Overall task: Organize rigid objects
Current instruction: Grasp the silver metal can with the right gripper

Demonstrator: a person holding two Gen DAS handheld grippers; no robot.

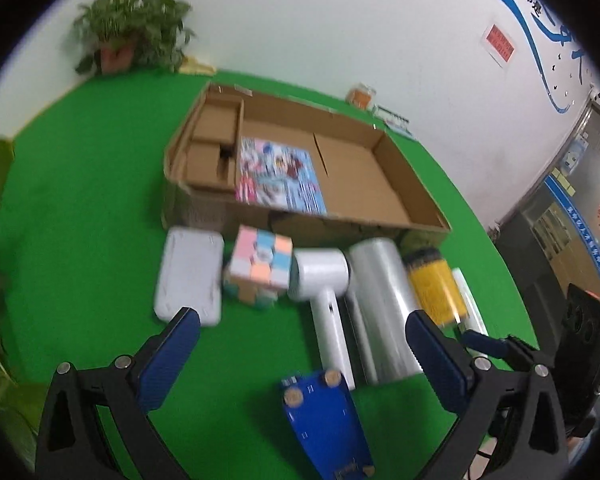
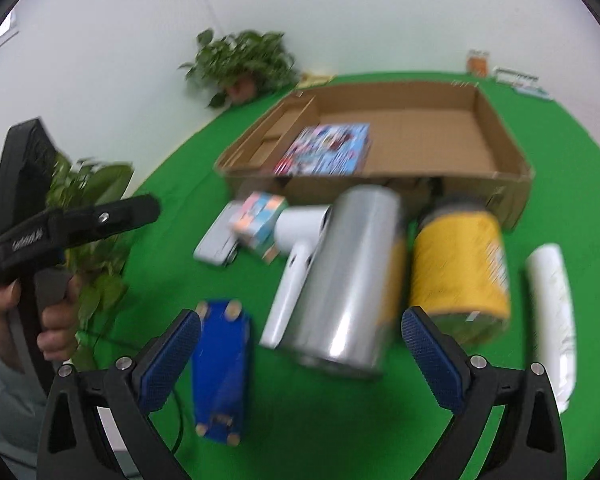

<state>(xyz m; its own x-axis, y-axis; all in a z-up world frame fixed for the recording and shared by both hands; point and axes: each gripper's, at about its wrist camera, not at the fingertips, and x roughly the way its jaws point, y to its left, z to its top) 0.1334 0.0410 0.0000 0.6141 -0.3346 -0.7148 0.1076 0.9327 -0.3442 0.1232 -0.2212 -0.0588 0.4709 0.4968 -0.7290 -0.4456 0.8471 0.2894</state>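
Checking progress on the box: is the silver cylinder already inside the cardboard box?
No. The silver cylinder lies on the green table in front of the cardboard box, which holds only a colourful book.

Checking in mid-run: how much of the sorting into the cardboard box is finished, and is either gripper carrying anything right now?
Done: only the colourful book lies in the cardboard box. In hand: nothing; the left gripper and right gripper are both open. Left on the green table: white case, pastel cube, white hair dryer, silver cylinder, yellow jar, white tube and blue board.
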